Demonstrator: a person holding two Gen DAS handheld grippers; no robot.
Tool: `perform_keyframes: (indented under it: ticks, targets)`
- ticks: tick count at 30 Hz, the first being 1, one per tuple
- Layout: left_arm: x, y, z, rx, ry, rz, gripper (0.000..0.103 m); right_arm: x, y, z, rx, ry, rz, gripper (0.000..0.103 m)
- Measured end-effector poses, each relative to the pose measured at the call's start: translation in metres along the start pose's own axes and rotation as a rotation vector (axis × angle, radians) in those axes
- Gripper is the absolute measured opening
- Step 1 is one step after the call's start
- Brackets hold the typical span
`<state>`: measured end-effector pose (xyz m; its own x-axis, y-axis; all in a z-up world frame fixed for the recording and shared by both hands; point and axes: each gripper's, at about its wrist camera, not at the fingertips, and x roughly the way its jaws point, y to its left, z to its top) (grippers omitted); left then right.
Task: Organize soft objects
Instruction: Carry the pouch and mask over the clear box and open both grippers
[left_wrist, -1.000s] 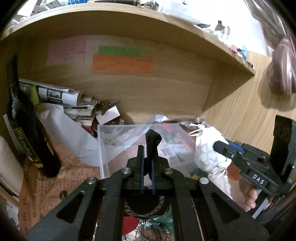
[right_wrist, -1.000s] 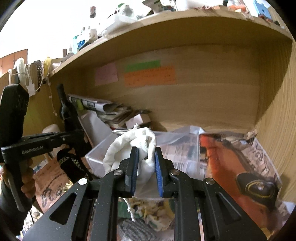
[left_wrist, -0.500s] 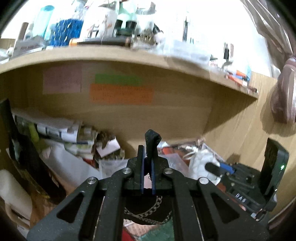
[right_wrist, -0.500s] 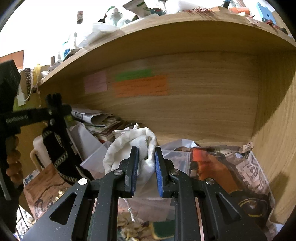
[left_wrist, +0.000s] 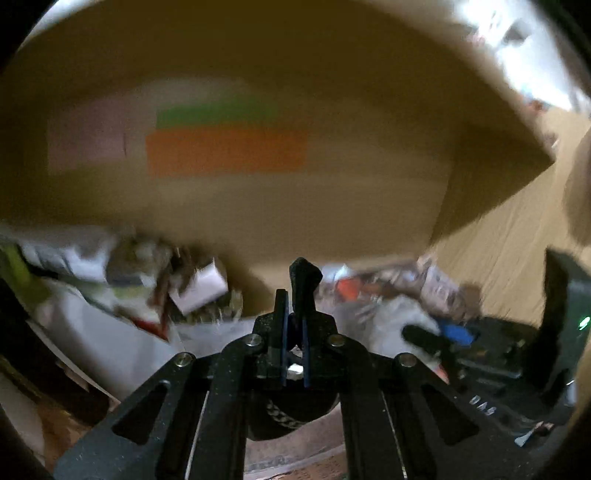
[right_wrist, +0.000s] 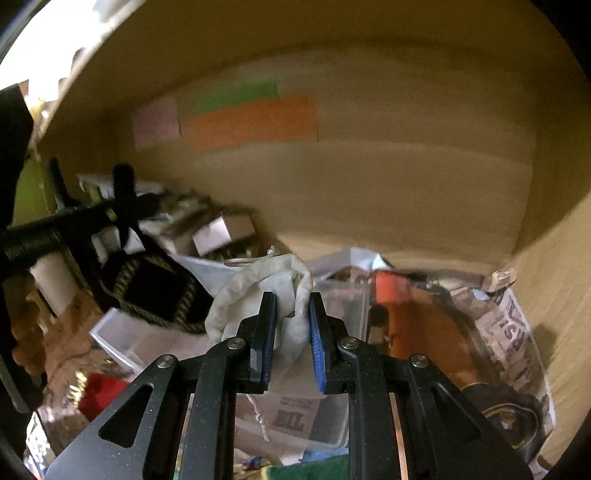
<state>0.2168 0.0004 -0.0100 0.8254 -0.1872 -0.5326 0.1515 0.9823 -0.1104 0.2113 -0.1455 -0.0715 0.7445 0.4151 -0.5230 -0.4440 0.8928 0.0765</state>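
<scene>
Both views have swung down from the shelf top, blurring mid-carry: the left gripper (left_wrist: 293, 325) clamps the black pouch (left_wrist: 303, 277), the right gripper (right_wrist: 291, 328) the white drawstring bag (right_wrist: 258, 291), so neither looks stowed yet.

White pouch (right_wrist: 258, 295), black pouch (right_wrist: 155, 291) (both gripped)

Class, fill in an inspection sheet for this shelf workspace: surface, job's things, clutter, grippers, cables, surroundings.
Surface: shelf floor covered with newspaper.
Job's things: white cloth bag and black pouch with gold trim, both held up above a clear plastic box.
Clutter: papers and a small carton heaped at back left; red item lower left.
Grippers: right gripper shut on white cloth bag; left gripper shut on black pouch.
Cables: nothing seen.
Surroundings: wooden back panel with pink, green and orange notes; images motion-blurred.
</scene>
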Motion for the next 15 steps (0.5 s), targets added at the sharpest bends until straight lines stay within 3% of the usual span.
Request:
perform_keyframes:
  ticks: [6, 13, 15]
  targets:
    - [0.04, 0.02, -0.034, -0.033, 0.155, -0.003, 0.005, 0.028, -0.001, -0.008, -0.036, 0.104, -0.017, 0.016]
    - [0.051, 0.027, -0.051, -0.039, 0.232, 0.016, 0.005, 0.041, 0.005, -0.018, -0.077, 0.18, -0.019, 0.018]
    - [0.051, 0.027, -0.052, -0.033, 0.241, 0.022, 0.01, 0.04, 0.007, -0.019, -0.09, 0.184, -0.019, 0.021]
